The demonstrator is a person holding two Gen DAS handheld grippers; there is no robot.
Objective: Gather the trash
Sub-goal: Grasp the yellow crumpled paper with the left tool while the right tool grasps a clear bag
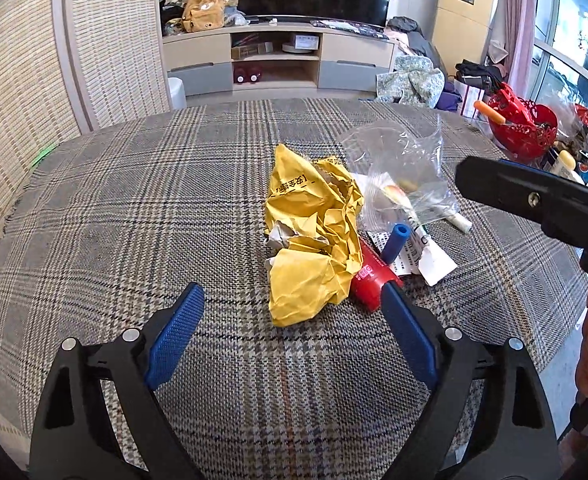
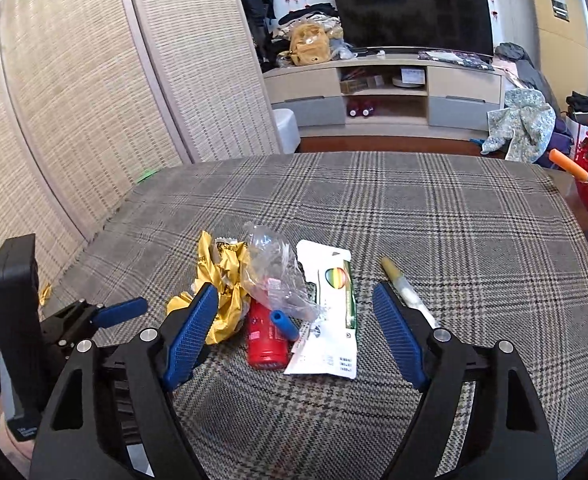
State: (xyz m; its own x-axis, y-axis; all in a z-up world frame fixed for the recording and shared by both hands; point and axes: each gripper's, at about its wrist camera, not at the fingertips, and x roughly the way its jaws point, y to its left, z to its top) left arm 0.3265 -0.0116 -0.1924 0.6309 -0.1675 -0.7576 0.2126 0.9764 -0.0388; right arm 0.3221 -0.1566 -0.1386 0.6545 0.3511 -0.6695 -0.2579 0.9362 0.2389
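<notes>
Two handheld grippers hover over a worktop (image 1: 134, 208) covered with a grey plaid cloth, both angled down toward a small heap of trash.

The left gripper (image 1: 292, 300) has its blue-padded jaws standing wide apart with nothing between them. Just beyond the jaws, slightly toward the right one, lies a crumpled yellow paper envelope (image 1: 313, 232). The tip of the right jaw sits in front of a red wrapper (image 1: 367, 280), which lies against the envelope's right side; whether the jaw touches it cannot be told. A short blue tube (image 1: 393, 242) rests on top of the red wrapper. Farther out and to the right is a clear plastic bag (image 1: 397, 168), partly lying over the other pieces.

The right gripper (image 2: 295, 300) also has its jaws wide apart and holds nothing. Between and just beyond the jaws lie the red wrapper (image 2: 266, 336), the blue tube (image 2: 284, 326) and a white packet with a green stripe (image 2: 327, 308). The clear plastic bag (image 2: 278, 276) sits a little farther out over them. The yellow envelope (image 2: 222, 280) lies partly behind the left jaw. A thin paper-wrapped stick (image 2: 401, 288) lies just beyond the right jaw, partly hidden by it.

Each gripper appears at the edge of the other's view, so the two are close side by side. At the far right of the worktop stands a red basket (image 1: 521, 124).
</notes>
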